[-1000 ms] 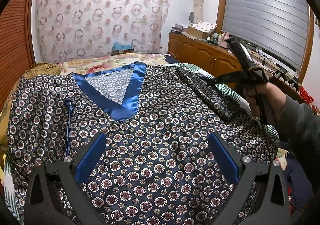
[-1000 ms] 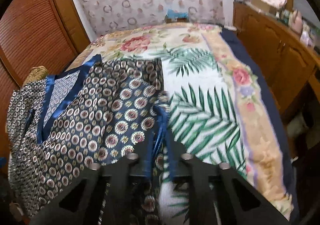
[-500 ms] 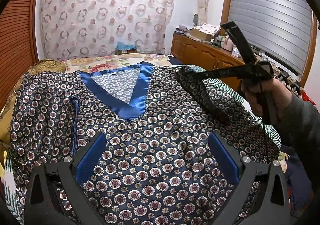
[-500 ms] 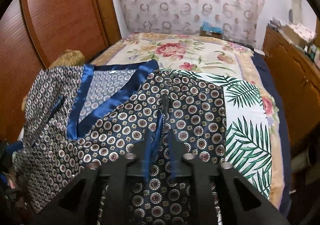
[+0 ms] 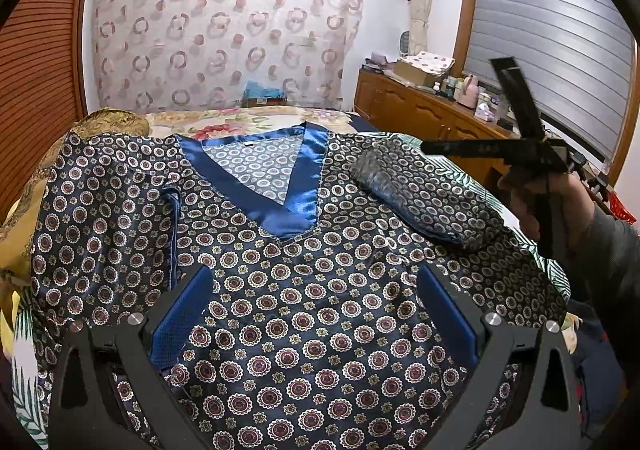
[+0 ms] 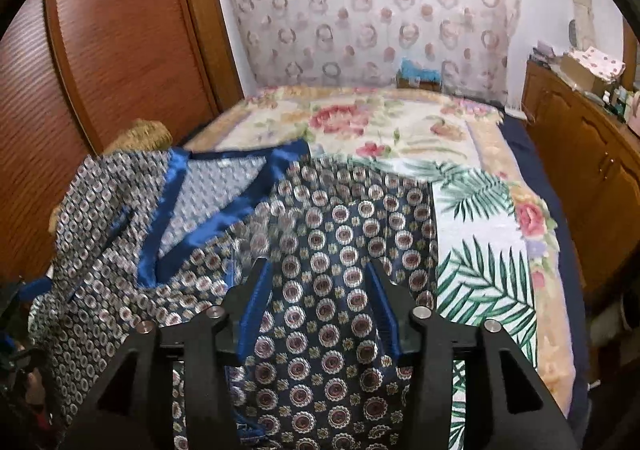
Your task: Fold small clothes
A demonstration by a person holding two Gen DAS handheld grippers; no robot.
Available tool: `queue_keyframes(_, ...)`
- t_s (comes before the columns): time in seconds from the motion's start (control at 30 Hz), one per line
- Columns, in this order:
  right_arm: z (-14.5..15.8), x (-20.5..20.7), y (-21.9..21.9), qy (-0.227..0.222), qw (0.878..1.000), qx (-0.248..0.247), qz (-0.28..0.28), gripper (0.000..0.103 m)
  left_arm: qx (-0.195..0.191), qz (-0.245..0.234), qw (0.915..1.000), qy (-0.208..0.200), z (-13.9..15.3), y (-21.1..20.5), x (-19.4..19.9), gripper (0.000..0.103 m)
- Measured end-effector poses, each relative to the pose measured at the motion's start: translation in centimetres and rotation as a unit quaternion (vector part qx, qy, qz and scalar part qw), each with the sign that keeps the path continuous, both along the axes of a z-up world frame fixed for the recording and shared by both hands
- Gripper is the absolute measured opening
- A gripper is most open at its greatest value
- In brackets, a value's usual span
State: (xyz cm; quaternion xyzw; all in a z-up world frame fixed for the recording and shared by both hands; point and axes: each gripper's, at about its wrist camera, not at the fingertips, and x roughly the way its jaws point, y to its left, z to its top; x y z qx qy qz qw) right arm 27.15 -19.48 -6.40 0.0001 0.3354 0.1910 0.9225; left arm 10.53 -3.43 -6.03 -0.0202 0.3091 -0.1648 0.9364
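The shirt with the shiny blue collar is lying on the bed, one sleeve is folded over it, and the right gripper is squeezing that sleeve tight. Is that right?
Not quite. The right gripper is open, its jaws apart with nothing pinched between them, as the right wrist view shows. The rest holds: the shirt with the shiny blue collar lies on the bed, and one sleeve is folded over it.

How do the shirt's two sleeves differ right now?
The right sleeve is folded in over the shirt front; the left sleeve lies spread outward. The right one shows as a narrow band; the left is wide and rumpled. Both share the medallion print.
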Motion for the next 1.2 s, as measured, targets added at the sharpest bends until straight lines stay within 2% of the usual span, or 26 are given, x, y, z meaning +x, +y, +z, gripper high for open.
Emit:
queue_keyframes(0.07,0.2,-0.4,-0.1,-0.006,1.0,0.0,-0.002,0.053,-0.001,0.0,1.0,0.003,-0.1,0.1,0.2,0.102)
queue_keyframes(0.2,-0.4,-0.5,0.2,-0.002,1.0,-0.03,-0.01,0.053,-0.004,0.0,1.0,0.004,0.0,0.8,0.5,0.102)
queue_keyframes(0.33,-1.2,0.3,0.1,0.005,0.998,-0.063,-0.017,0.053,0.011,0.012,0.9999,-0.004,0.6,2.4,1.3,0.102)
queue_keyframes(0.77,-2.7,6.6,-0.6,0.03,0.991,-0.129,-0.009,0.053,0.032,0.083,0.9961,-0.003,2.3,11.8,7.2,0.1)
queue_keyframes(1.03,-4.0,10.1,-0.6,0.055,0.99,-0.131,-0.007,0.053,0.045,0.122,0.9914,0.015,2.1,16.1,11.1,0.099)
queue_keyframes(1.2,-4.2,10.4,-1.4,0.054,0.994,-0.096,-0.01,0.053,0.051,0.128,0.9896,0.04,1.3,17.6,13.2,0.093)
